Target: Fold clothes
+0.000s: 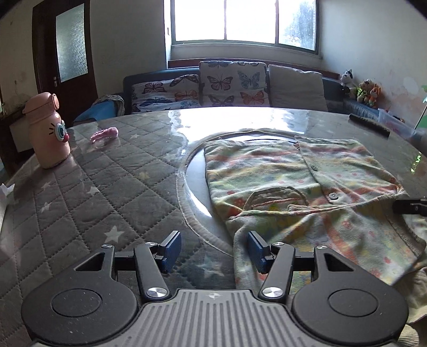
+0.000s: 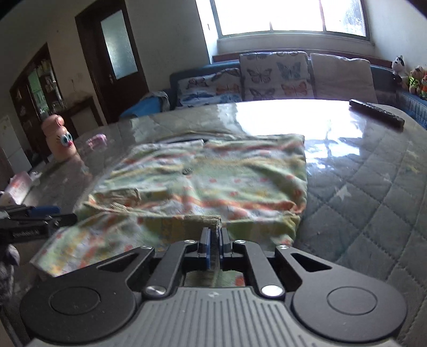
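Two grippers, two different states. Your right gripper has its jaws pressed together on a ribbed hem edge of the garment, at the lower centre of the right wrist view; a strip of cloth runs back between the pads. Your left gripper stands with its jaws wide apart and nothing between them, low over the table. Its right-hand pad lies against the cloth's near left edge, though whether it truly touches is hard to tell.

From the pinched hem the garment spreads away from you, up the frame toward the window, with its long run going left to right across the table. In the left wrist view it fills the centre and right of the frame, so it lies forward and to the right of the open jaws. The right gripper is the nearer one, being already on the cloth.

It is a soft, pale green piece with orange and yellow bands, buttons and a small pocket (a child's top, by the look). One panel lies turned over another on the right of the left wrist view, and the near part is rumpled, so I judge a fold partway made. The pink bottle and the dark remote stand well apart from it.
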The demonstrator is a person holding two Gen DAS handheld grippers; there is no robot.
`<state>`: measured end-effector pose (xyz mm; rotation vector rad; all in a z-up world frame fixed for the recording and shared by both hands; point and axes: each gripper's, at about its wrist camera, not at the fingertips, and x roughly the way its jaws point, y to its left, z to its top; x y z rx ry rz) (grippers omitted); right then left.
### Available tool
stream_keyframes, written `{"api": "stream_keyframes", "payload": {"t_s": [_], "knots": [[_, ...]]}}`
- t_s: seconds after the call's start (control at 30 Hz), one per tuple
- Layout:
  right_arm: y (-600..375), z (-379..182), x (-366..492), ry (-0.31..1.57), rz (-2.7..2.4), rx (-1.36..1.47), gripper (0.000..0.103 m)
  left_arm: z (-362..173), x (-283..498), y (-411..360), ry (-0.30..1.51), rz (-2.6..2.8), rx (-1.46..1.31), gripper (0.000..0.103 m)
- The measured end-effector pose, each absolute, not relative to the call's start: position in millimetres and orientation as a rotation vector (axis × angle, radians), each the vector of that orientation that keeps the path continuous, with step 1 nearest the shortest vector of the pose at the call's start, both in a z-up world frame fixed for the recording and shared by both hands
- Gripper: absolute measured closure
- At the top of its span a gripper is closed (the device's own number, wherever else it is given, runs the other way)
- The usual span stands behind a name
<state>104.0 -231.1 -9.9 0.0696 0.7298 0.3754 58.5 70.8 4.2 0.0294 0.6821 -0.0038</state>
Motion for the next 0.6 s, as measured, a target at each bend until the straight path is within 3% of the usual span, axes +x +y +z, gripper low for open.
{"api": "stream_keyframes", "payload": {"t_s": [0.23, 0.6], "knots": [[-219.4, 7.7, 93.0, 0.638, 0.445, -0.008, 0.090, 21.2, 58.7, 59.3, 0.632, -0.051, 0.047, 0.046], [-197.5, -6.7, 79.8, 0.675, 0.592, -0.127, 0.067, 11.3, 49.3, 23.3, 0.639, -0.182, 0.166, 0.044]]}}
